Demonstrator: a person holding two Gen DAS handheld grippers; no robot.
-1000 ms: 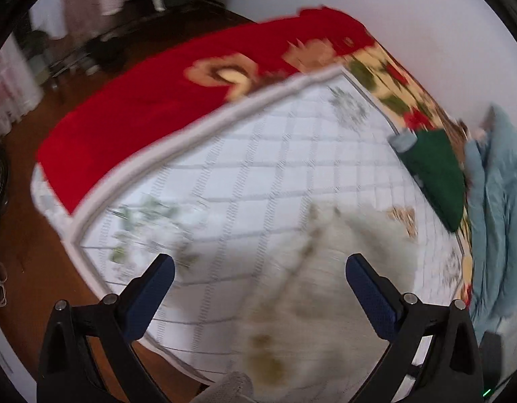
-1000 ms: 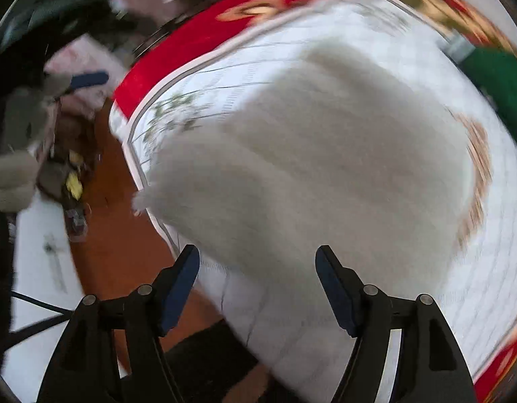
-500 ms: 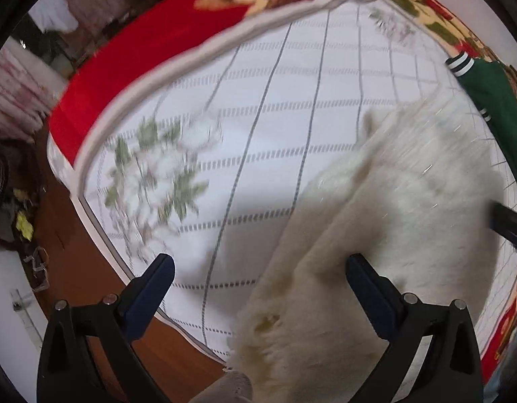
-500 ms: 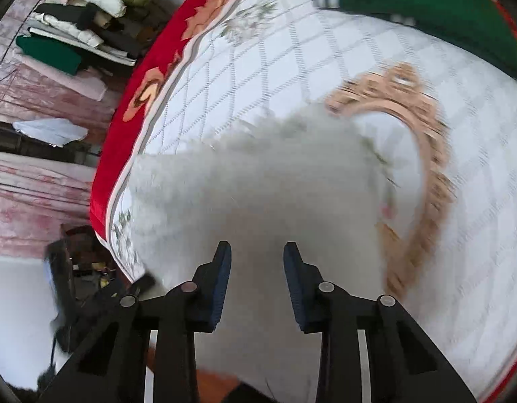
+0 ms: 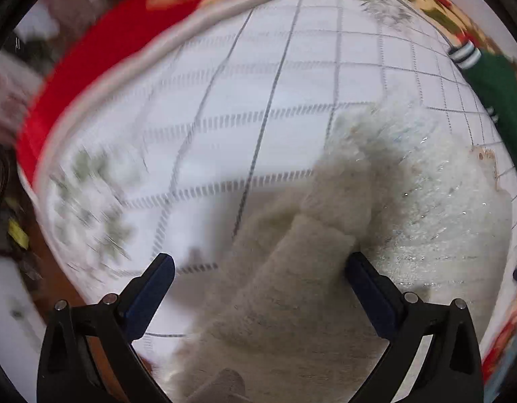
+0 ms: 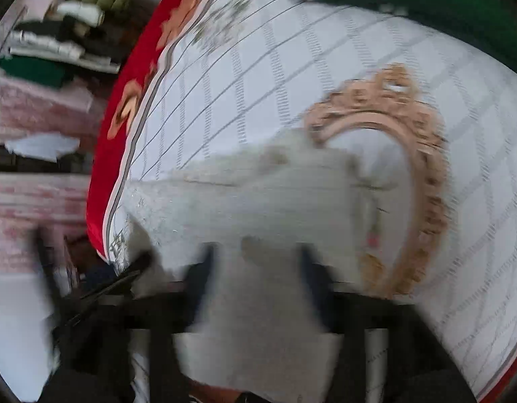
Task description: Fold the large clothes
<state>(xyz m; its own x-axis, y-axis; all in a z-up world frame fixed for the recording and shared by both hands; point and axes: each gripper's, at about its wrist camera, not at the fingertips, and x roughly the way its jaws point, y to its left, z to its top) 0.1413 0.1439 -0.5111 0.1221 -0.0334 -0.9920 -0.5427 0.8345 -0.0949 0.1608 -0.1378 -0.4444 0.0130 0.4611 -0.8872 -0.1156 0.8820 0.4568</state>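
Lower over the bed (image 5: 292, 107) than a second before, the left gripper (image 5: 258, 268) had its spread fingers straddling the fluffy white garment (image 5: 409, 201), unpinched; the right gripper (image 6: 255, 268), fingers just reopened, straddled its near edge.

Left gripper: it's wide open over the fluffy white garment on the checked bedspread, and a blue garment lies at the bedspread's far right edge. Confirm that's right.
Not quite. The garment at the far right edge is green, with a striped cuff, not blue; the left wrist view shows it. The rest holds: the left gripper is wide open over the fluffy white garment on the checked bedspread.
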